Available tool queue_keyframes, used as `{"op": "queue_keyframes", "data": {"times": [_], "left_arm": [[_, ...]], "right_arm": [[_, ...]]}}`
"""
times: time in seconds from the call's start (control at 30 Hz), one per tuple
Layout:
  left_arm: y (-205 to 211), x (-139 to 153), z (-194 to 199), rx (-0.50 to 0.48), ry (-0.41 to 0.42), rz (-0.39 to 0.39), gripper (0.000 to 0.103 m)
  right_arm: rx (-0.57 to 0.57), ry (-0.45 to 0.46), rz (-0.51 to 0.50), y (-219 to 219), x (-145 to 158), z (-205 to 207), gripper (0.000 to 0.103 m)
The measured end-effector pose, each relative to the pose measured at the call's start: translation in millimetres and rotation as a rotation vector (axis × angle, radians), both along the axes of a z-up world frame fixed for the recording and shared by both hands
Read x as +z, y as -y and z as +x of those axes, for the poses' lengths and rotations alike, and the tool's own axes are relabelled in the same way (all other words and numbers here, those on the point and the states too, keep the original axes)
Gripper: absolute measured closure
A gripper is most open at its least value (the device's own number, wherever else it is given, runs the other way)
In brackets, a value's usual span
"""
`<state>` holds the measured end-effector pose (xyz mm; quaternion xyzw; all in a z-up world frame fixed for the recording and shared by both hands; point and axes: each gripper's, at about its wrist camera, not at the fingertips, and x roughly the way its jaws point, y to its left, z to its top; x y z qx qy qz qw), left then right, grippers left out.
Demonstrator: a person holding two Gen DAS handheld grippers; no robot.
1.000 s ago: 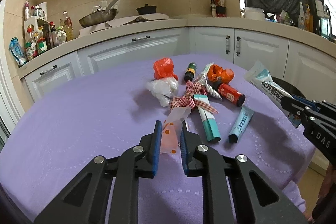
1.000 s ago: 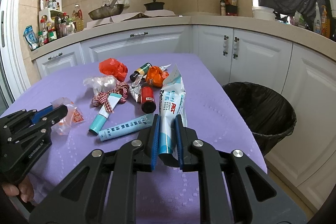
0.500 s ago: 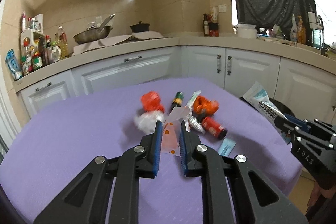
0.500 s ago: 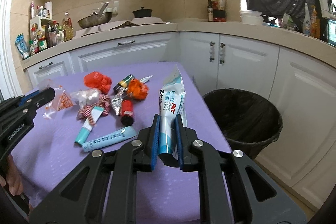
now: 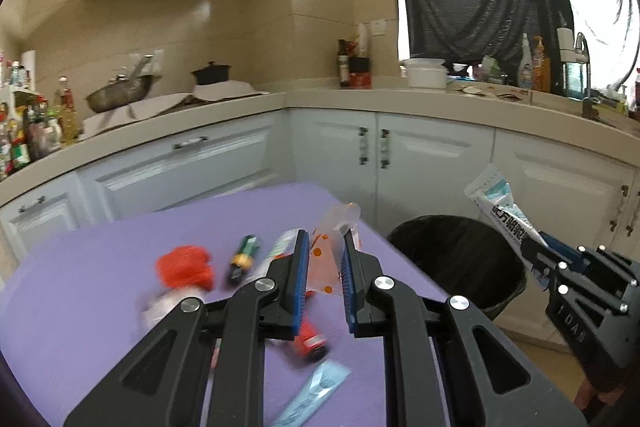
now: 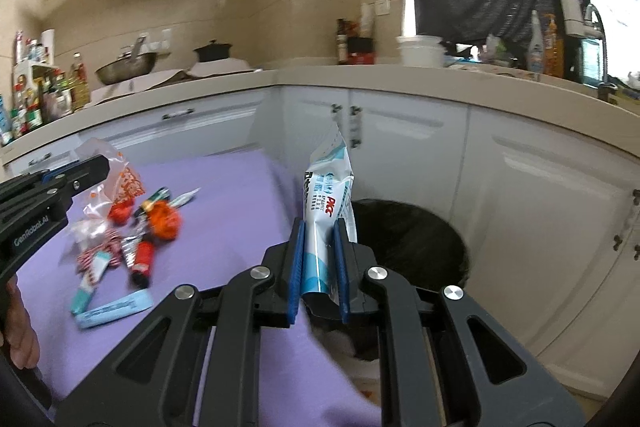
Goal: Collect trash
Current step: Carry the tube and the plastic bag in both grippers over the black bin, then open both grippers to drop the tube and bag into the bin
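Observation:
My left gripper is shut on a clear plastic wrapper with orange dots, held above the purple table; it also shows in the right wrist view. My right gripper is shut on a white and blue toothpaste tube, held near the table's right edge, close to the black trash bin. The tube and bin also show in the left wrist view.
Trash lies on the purple table: an orange bag, a red bottle, a checked ribbon, two teal tubes. White cabinets and the counter stand behind the bin.
Both grippers have risen and swung right toward the bin, each carrying its item. The remaining trash on the table has not moved.

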<state>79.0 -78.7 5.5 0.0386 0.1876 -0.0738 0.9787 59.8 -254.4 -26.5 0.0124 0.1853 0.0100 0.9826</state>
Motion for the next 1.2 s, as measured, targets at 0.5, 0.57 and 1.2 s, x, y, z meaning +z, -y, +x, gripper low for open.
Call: {"op": "queue_keyframes", "data": {"times": [0.5,0.57,1.2], "left_arm": [[96.8,-7.5,66.1,-0.08,-0.053,0.037,0.087],[105.9,-10.5,74.9,-0.082,-0.063,0.045,0.087],[140.4,-41.6,131.3,-0.069,-0.202,0.049,0.042]], "right_arm": [[-0.091,-0.008,0.048,69.8,-9.4,54.3,0.089],[-0.101,-0.013,0.055,78.3,-13.0,62.7,0.089],[-0.163,-0.071,0.104,111.3,-48.1,114.7,0.055]]}}
